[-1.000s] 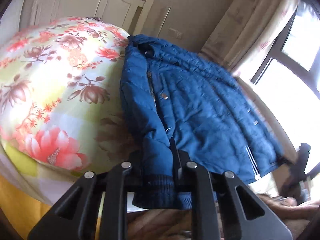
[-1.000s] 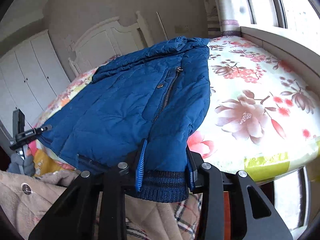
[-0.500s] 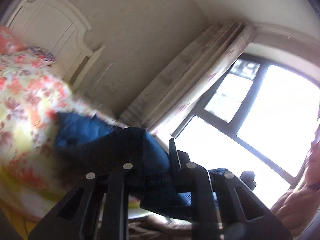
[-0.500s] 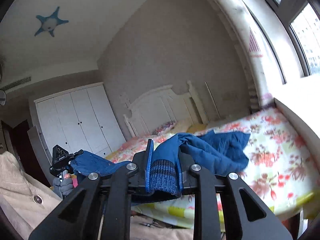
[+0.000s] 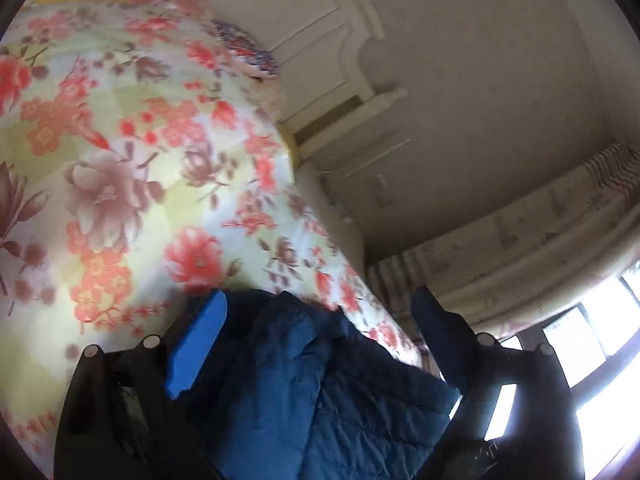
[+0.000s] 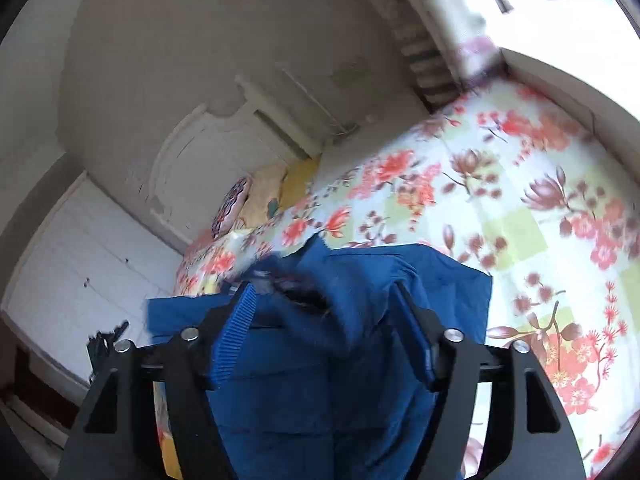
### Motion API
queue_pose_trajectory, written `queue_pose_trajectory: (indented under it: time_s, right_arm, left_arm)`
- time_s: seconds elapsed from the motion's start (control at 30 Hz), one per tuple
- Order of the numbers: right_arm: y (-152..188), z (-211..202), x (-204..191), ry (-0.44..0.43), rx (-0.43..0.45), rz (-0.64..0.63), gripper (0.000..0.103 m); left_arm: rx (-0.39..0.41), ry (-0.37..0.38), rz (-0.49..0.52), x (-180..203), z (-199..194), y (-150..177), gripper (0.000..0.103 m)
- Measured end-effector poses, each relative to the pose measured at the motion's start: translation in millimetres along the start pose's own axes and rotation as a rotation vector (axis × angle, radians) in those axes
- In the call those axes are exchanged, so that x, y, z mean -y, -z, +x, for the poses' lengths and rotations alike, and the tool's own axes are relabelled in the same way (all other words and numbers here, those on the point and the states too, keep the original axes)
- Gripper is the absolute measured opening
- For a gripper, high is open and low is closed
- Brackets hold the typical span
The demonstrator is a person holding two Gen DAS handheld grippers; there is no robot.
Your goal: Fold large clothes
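Jacket (image 5: 320,392) on bed (image 5: 120,184); both grippers' jaws opening, fabric loose between them

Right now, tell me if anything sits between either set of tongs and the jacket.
Nothing visible does. The blue jacket lies on the bed right between the fingers of the left tongs, and likewise between those of the right tongs. Both sets are opening, their pads off the fabric.
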State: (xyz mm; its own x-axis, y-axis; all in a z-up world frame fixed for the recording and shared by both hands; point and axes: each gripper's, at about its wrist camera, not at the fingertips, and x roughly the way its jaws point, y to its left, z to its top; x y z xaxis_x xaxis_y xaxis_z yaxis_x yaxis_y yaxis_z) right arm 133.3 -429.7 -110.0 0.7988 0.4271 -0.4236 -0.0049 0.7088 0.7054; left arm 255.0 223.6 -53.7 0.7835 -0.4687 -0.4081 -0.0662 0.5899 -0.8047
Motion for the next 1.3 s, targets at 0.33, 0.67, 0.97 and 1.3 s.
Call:
queue_pose_trajectory:
  time_s: [0.33, 0.67, 0.97, 1.3]
  right_arm:
    - [4, 27, 29, 0.237, -0.133, -0.265, 0.070]
    - [15, 88, -19, 0.297, -0.227, -0.610, 0.038]
    - [31, 8, -58, 0.386, 0.114, -0.718, 0.008]
    - [-55, 117, -30, 0.505, -0.106, -0.504, 0.008]
  left_arm:
    - [-0.279, -0.140, 0.562, 41, 48, 31, 0.094]
    - [-0.447, -0.210, 0.780, 58, 131, 69, 0.051]
    - [-0.205, -0.040, 0.617, 72, 20, 35, 0.005]
    - [-0.333, -0.334, 0.532, 67, 159, -1, 0.006]
